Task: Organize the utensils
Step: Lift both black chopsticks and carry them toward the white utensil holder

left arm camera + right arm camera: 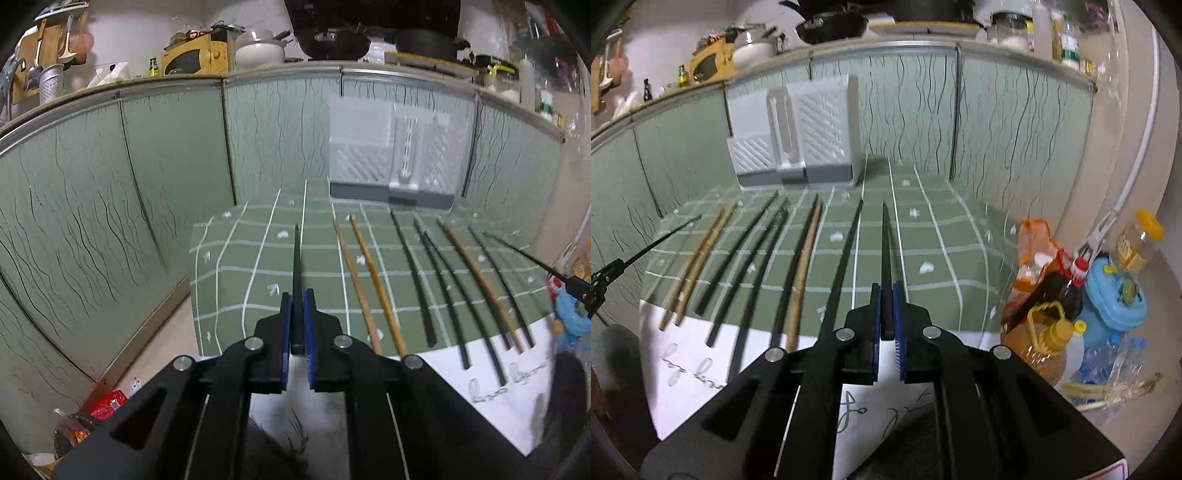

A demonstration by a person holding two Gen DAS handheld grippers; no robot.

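Barely getting started, by the look of it: holding one black chopstick (296, 266) clenched between the left fingers (296, 325), tip pointing ahead, and a second black chopstick (885, 258) clenched the same way between the right fingers (885, 317). Still lying loose on the green table (236, 258), off to the right of the left fingers: two wooden chopsticks (360, 280), several black ones and another wooden one. Nothing showing inside the white holder (393, 155), standing ahead and right of the left fingers, against the cabinet doors; probably sorting and dropping all of them in there remaining to be done.

Showing only past the right fingers: oil bottles (1045, 325) and a blue container (1113, 299) down on the right. Showing only past the left fingers: red packets (110, 404) low on the left
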